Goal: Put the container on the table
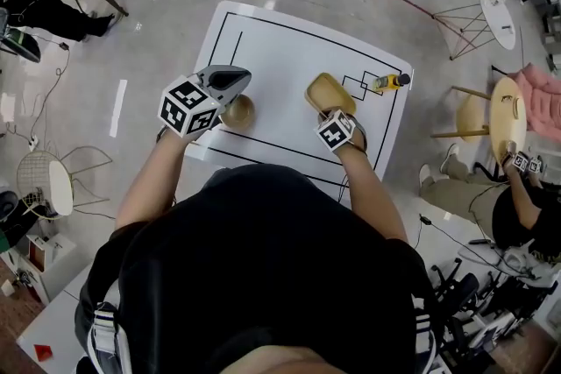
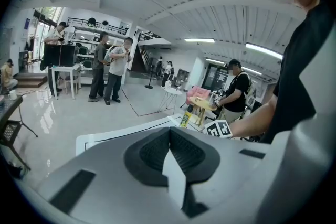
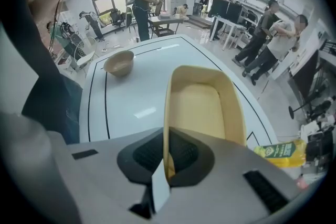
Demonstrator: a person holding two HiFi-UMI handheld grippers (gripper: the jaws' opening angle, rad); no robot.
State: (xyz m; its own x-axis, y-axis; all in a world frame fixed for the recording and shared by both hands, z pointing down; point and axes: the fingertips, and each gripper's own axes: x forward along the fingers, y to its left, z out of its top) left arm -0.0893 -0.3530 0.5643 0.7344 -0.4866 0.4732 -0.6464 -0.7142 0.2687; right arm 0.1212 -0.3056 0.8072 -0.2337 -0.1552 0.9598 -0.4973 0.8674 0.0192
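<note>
Right gripper jaws clamp the container rim (above the table).

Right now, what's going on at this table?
A person works over the white table with black lines. The right hand-held gripper is shut on the rim of a pale yellow rectangular container, over the table's middle. The left hand-held gripper is shut and empty, near a tan round bowl. A yellow bottle sits by the right edge.

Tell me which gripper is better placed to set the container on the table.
Right. The right gripper holds the tan container by its rim over the white table; the left gripper is shut, empty, near the bowl.
</note>
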